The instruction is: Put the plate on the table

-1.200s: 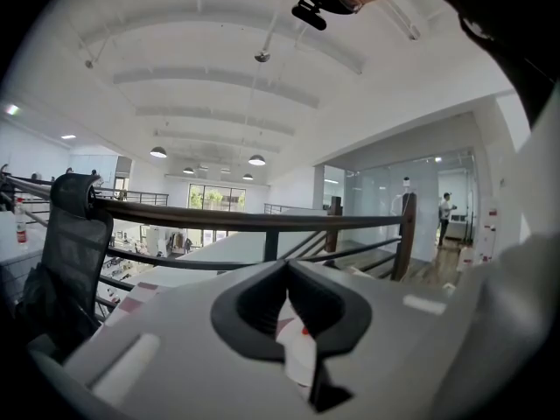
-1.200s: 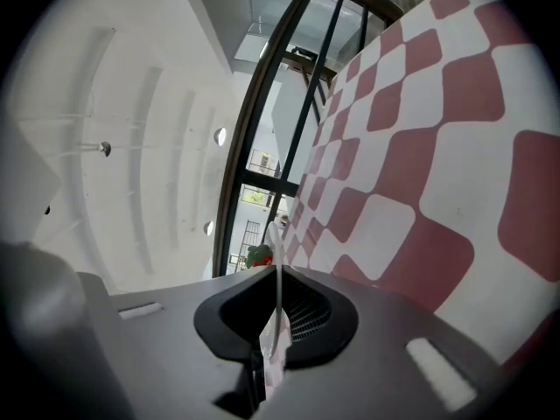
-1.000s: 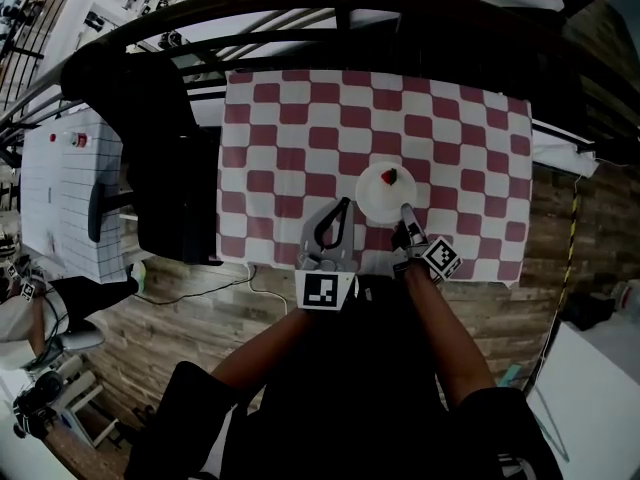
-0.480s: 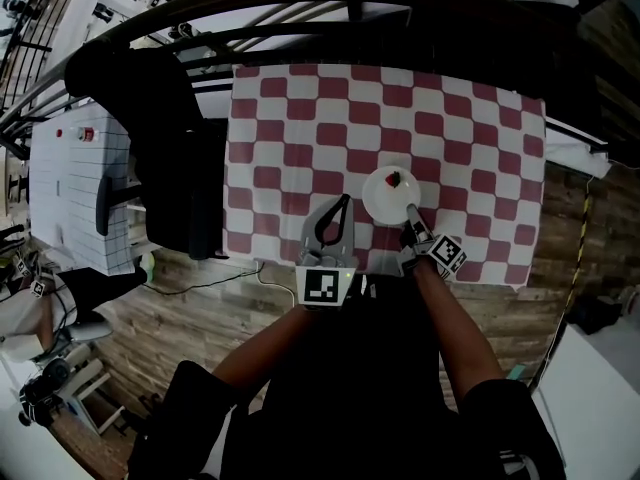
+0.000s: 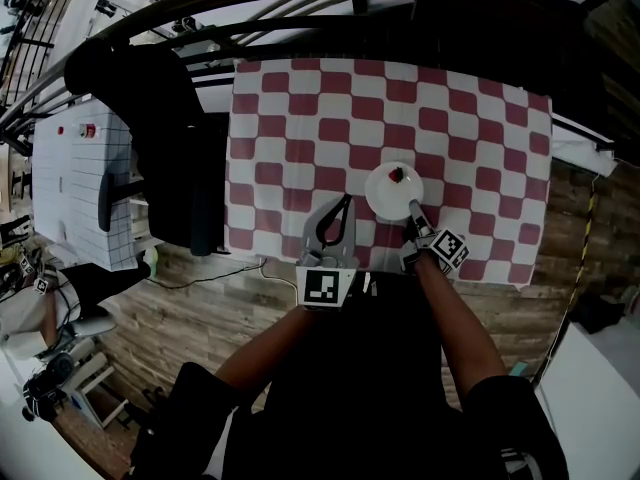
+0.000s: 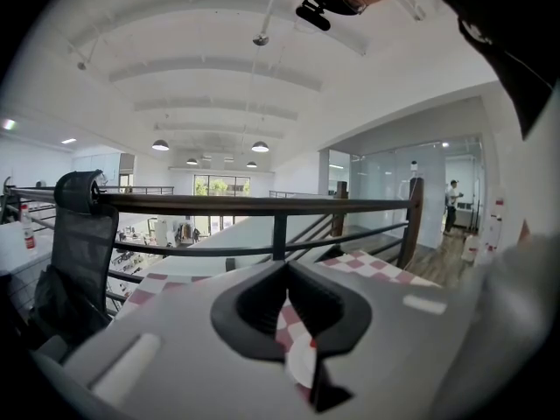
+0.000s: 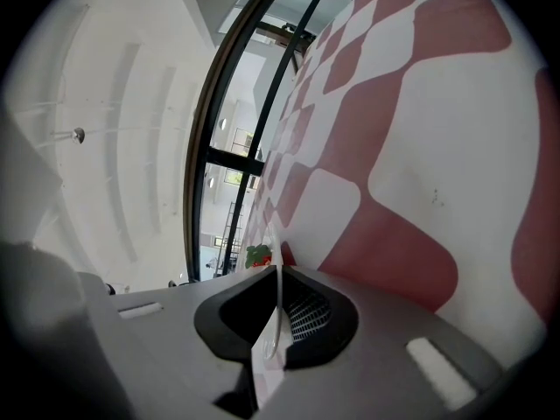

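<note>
On my feed the left gripper [image 5: 346,201] is a pale grey shell lined with black rubber that forms a teardrop loop. The left cube [image 5: 325,286], white with a black square marker, sits at its six o'clock. The right gripper [image 5: 412,207] carries the right cube [image 5: 447,250] at its five o'clock. Close up I see grid-textured black pads [image 7: 304,319] and a pale slot [image 7: 435,370] at four o'clock. The sleeves [image 5: 200,398] are short and dark.
</note>
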A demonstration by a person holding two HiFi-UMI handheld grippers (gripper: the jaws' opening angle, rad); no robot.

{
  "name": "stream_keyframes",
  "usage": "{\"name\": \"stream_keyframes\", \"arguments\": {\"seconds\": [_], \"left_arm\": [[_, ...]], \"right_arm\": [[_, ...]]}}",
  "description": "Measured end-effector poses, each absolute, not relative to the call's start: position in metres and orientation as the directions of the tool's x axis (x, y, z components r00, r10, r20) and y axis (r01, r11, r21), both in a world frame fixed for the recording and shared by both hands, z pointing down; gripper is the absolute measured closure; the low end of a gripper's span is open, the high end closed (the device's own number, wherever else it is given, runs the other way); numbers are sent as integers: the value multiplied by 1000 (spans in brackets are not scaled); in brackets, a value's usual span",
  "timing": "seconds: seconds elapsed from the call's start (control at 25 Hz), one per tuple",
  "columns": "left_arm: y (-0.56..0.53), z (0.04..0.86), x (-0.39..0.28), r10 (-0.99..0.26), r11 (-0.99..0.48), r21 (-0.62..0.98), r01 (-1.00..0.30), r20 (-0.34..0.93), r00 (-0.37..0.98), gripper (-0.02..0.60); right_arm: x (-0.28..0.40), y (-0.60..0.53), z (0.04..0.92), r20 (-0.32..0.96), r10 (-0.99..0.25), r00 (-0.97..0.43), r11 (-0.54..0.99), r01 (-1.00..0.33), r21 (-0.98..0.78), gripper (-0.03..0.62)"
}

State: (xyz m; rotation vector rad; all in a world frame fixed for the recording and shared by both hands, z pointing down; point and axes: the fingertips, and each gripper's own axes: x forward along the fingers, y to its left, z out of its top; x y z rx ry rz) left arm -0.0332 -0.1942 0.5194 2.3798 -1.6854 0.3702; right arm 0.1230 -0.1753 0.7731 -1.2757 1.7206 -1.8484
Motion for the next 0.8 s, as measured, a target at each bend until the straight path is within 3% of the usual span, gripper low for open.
{"name": "stream_keyframes", "arguments": {"seconds": [0.32, 0.8], "left_arm": [[-191, 520, -37, -896, -318, 14, -948, 323, 305, 572], [-173, 514, -35, -898, -339, -9, -941, 301, 321, 572]], "right_arm": [[123, -171, 777, 449, -718, -532, -298, -347, -889, 572], [125, -164, 771, 544, -613, -573, -225, -534, -815, 391]]}}
